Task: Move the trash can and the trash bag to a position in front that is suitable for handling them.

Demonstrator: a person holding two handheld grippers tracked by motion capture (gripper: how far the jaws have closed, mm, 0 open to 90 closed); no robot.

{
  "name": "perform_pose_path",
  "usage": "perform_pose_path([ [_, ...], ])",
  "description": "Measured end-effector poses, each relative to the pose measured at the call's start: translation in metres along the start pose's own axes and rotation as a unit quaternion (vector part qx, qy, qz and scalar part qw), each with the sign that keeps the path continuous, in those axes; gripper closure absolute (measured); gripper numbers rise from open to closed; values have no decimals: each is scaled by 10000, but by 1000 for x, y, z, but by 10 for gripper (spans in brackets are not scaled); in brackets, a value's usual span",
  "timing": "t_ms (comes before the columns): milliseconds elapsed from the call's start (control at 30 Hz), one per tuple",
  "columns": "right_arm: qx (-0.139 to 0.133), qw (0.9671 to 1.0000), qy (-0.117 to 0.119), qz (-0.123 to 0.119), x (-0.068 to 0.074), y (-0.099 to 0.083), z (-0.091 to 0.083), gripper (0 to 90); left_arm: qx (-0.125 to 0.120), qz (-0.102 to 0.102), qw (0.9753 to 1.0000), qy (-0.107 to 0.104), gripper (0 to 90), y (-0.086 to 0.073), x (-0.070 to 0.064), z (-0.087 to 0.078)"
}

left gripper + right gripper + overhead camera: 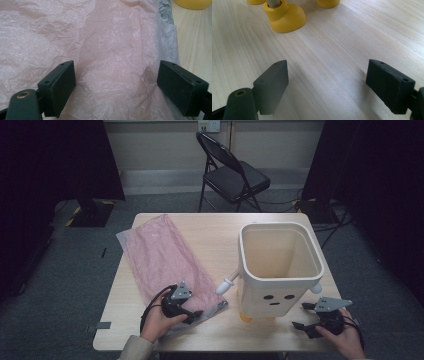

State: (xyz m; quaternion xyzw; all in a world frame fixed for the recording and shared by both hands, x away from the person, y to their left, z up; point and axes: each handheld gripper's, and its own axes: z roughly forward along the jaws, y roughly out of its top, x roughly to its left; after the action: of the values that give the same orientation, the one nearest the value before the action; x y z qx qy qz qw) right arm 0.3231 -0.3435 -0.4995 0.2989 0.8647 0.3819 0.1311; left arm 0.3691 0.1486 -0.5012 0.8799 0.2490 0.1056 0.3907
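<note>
A flat pink plastic bag [162, 260] lies across the left half of the wooden table [220, 232]. My left gripper [192, 314] hovers over the bag's near corner, open, with crinkled pink film [112, 50] between its jaws. A cream bin [279, 265] with a printed face, small white arms and yellow feet [285, 16] stands on the right half. My right gripper [299, 316] is open just right of the bin's base, over bare wood, with nothing between its jaws.
A black folding chair [231, 172] stands beyond the table's far edge. Dark curtains flank both sides of the room. Cables run over the grey floor at the back right. The table's near edge lies just in front of both hands.
</note>
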Motion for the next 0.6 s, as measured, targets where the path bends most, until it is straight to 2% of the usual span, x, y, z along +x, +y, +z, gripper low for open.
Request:
perform_pose_path([
  [67, 0, 10000, -5, -4, 0, 0, 0, 174, 15, -31, 10000, -69, 145, 0, 0, -1],
  [100, 2, 10000, -8, -10, 0, 0, 0, 174, 25, -192, 9997, -152, 152, 1, 1, -2],
  [233, -4, 10000, 18, 14, 0, 0, -1, 183, 211, -235, 9993, -201, 191, 6, 0, -6],
  [300, 79, 9999, 22, 77, 0, 1, -4, 207, 264, -242, 9991, -213, 208, 11, -1, -10],
  [333, 143, 9999, -1, 66, 0, 3, -6, 204, 256, -266, 9990, -241, 208, 15, -2, -12],
  [433, 100, 9999, -6, 20, 2, 9, -16, 200, 353, -316, 9984, -305, 209, 31, -7, -25],
  [467, 88, 9999, -70, 25, 2, 14, -22, 195, 388, -287, 9983, -331, 209, 36, -9, -28],
  [567, 139, 9999, -25, 6, 1, 27, -35, 193, 578, -128, 9976, -369, 208, 56, -17, -38],
  [600, 130, 9999, -53, -66, 1, 31, -38, 195, 627, -98, 9972, -396, 208, 62, -20, -41],
])
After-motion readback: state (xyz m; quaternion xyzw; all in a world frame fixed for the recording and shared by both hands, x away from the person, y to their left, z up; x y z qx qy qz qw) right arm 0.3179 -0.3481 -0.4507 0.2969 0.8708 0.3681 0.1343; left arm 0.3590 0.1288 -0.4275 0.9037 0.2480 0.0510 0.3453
